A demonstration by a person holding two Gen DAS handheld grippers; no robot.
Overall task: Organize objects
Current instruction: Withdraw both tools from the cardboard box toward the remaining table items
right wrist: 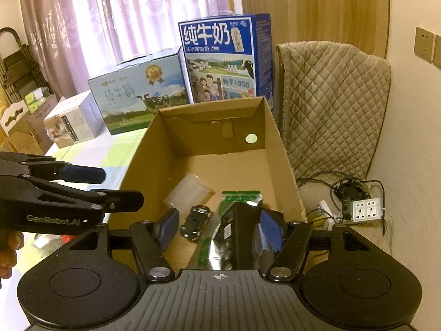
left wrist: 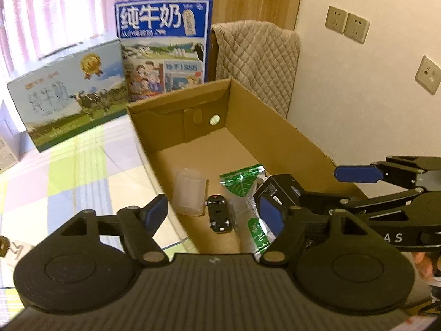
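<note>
Both grippers open — black box point(right wrist: 242, 237) perhaps released

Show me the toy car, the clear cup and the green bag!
toy car point(left wrist: 218, 214), left wrist view, on its roof.
clear cup point(left wrist: 189, 193), left wrist view, on its side wall.
green bag point(left wrist: 242, 181), left wrist view, on its printed top.

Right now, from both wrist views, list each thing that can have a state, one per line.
cardboard box: upright, top open
toy car: on its wheels, inside the box
clear container: inside the box, looks empty
green pouch: lying on the box floor
black carton: between the right jaws, not clamped
left gripper: open, empty
right gripper: open
</note>
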